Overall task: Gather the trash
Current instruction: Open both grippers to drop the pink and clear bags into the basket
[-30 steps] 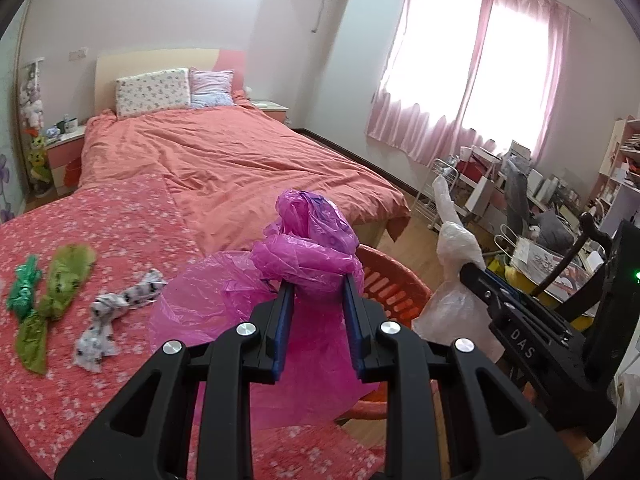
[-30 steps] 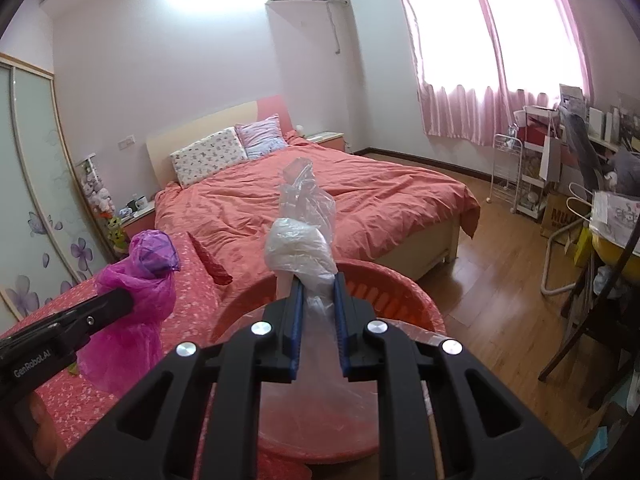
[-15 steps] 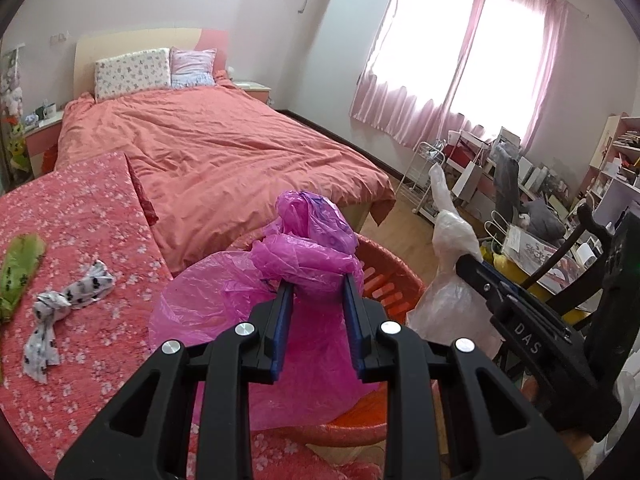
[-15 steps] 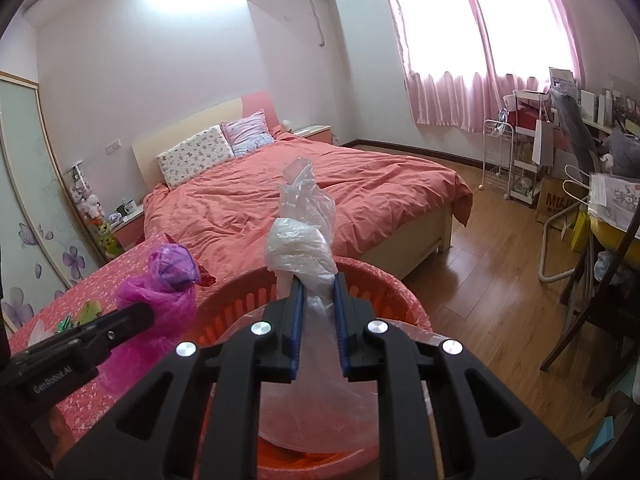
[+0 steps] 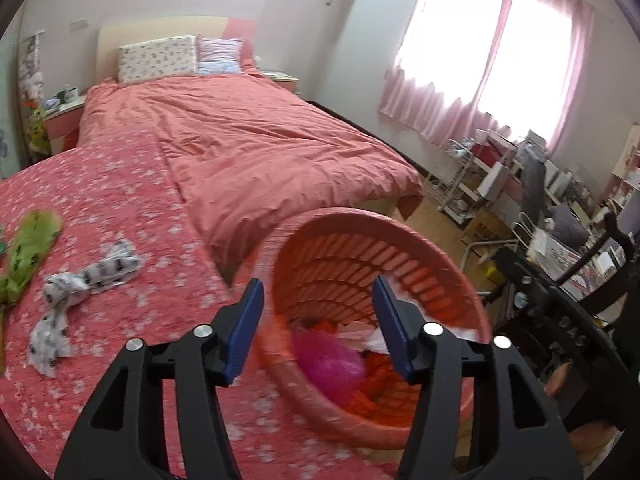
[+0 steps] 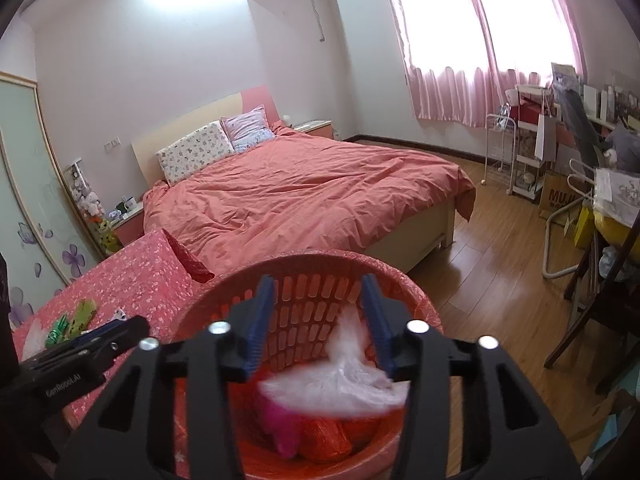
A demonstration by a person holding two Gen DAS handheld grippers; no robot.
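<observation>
An orange slatted basket (image 5: 420, 240) (image 6: 304, 264) stands beside the floral-covered surface, below both grippers. My left gripper (image 5: 318, 304) hangs over its rim, jaws opening, nothing between them. The magenta plastic bag (image 5: 328, 364) (image 6: 280, 420) lies blurred inside the basket. My right gripper (image 6: 318, 304) is also above the basket, jaws opening and empty. The clear plastic bag (image 6: 344, 384) is blurred just under them, in the basket. A green wrapper (image 5: 32, 244) (image 6: 82, 314) and a black-and-white crumpled wrapper (image 5: 88, 276) lie on the floral cover at the left.
The red floral cover (image 5: 100, 200) stretches left of the basket. A bed with a salmon duvet (image 6: 304, 196) lies behind. Wooden floor (image 6: 500, 264) opens to the right, with a white rack (image 6: 500, 148), a dark chair (image 6: 600, 300) and cluttered shelves.
Both grippers went from shut to open. The magenta bag left my left gripper and the clear bag left my right gripper; both dropped into the basket. Both hands sank slightly.
</observation>
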